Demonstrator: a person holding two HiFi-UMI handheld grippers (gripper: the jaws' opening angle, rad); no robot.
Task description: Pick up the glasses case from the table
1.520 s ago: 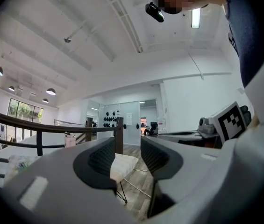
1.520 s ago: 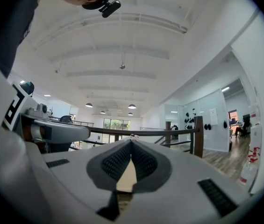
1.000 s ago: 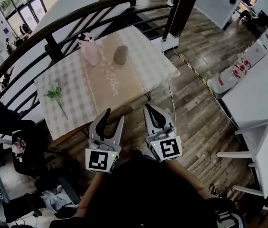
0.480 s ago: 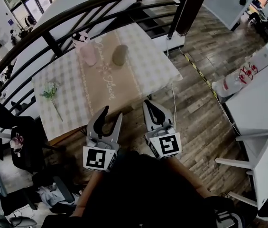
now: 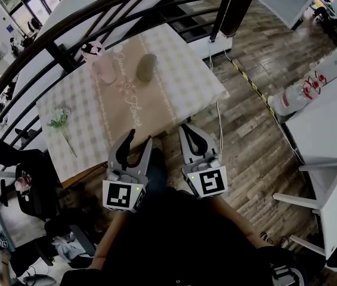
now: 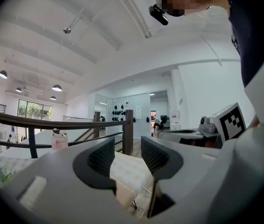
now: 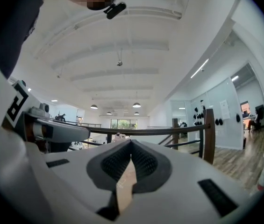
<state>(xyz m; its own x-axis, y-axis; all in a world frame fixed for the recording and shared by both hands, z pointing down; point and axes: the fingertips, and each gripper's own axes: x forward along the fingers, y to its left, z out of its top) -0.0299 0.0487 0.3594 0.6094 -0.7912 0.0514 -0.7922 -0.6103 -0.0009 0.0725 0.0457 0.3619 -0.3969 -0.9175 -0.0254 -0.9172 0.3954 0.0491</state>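
The glasses case (image 5: 146,67) is a grey oval lying on the beige runner at the far side of the checked table (image 5: 192,82). It does not show in either gripper view. My left gripper (image 5: 139,142) is at the table's near edge, well short of the case, open, with nothing between its jaws (image 6: 128,155). My right gripper (image 5: 187,130) is beside it, just off the table's near edge, with jaws shut and empty (image 7: 131,143).
A pink bottle (image 5: 99,61) stands left of the case, also seen in the left gripper view (image 6: 59,140). A flower sprig (image 5: 61,121) lies on the table's left part. A dark curved railing (image 5: 67,22) and a post (image 5: 234,8) run behind the table. A white table (image 5: 329,136) stands at the right.
Both grippers have advanced toward the table; the left one's tips now overlap its near edge. Their jaws look the same as before.
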